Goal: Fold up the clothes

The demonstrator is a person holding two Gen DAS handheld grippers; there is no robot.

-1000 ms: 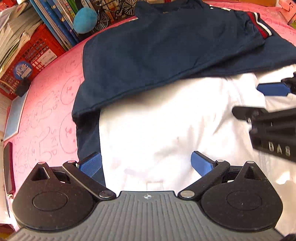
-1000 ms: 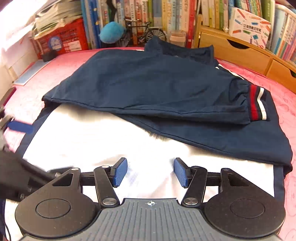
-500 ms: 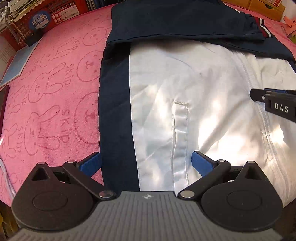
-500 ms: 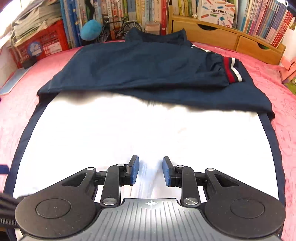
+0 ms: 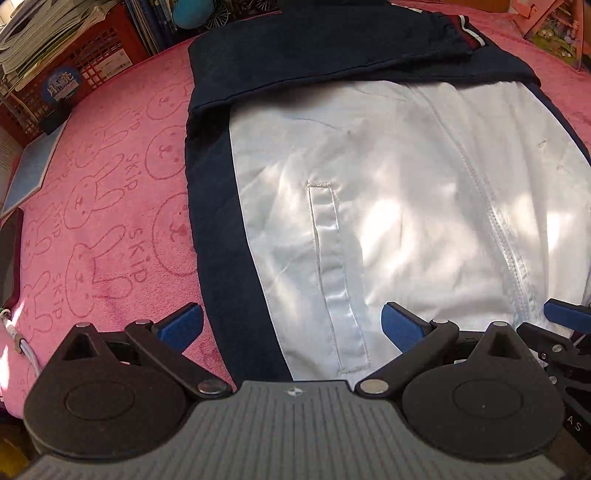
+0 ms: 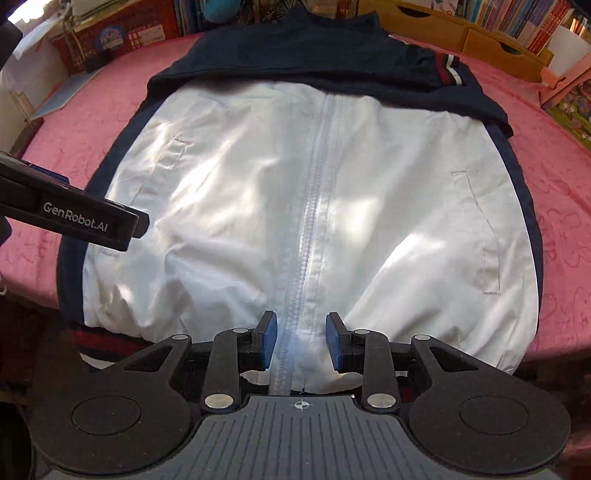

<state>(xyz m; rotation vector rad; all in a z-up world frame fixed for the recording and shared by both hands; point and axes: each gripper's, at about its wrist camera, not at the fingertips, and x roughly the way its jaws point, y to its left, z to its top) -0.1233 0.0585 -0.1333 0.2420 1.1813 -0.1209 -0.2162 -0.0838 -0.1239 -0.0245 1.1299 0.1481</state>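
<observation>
A navy and white zip jacket [image 5: 388, 206] lies flat on a pink bunny-print cover [image 5: 103, 192]. Its navy sleeves [image 6: 314, 62] are folded across the top. My left gripper [image 5: 291, 325] is wide open and empty over the jacket's lower left, astride the navy side panel and the left pocket [image 5: 332, 273]. My right gripper [image 6: 301, 341] is open and empty, its pads on either side of the zipper [image 6: 308, 229] near the hem. The left gripper's body shows at the left of the right wrist view [image 6: 74, 210]. The right gripper's blue pad shows in the left wrist view [image 5: 565, 314].
A red crate [image 5: 74, 74] with papers and a blue ball [image 5: 190, 14] stand at the back left. Wooden drawers [image 6: 461, 33] and rows of books [image 6: 524, 18] line the back. A grey-blue pad [image 5: 29, 173] lies on the cover's left edge.
Both grippers have pulled back toward the jacket's hem, so more of the white front and the zipper shows. The right gripper's jaws narrowed, then opened slightly again.
</observation>
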